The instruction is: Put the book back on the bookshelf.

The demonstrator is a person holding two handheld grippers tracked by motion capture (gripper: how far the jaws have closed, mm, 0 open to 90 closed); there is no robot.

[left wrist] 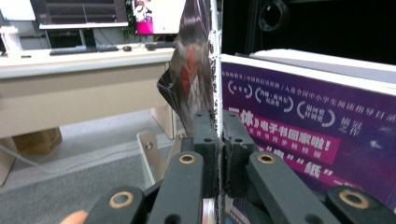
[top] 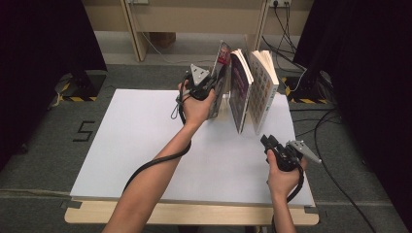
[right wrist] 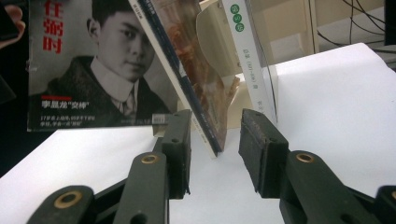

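Work surface: a flat white board (top: 145,145) on a pale wooden table, standing on grey carpet; dark curtains hang at both sides, and a light wooden frame stands beyond the far edge.

Left gripper (top: 210,87): jaws clenched on a thin glossy magazine (left wrist: 194,79), gripped at its edge and held upright. In the left gripper view the black pads meet with only the sheet between them. Just beside it, on its right, stands a purple-covered book (left wrist: 299,135), matt, with white lettering.

Right gripper (top: 268,143): jaws partly apart, grasping nothing, resting low near the board's right edge. Ahead of it the books stand upright and fanned: a slim dark-spined volume leans between the jaw line, a white-spined book (right wrist: 243,51) beyond it. Pads are ribbed black rubber; arms carry brass rivets.
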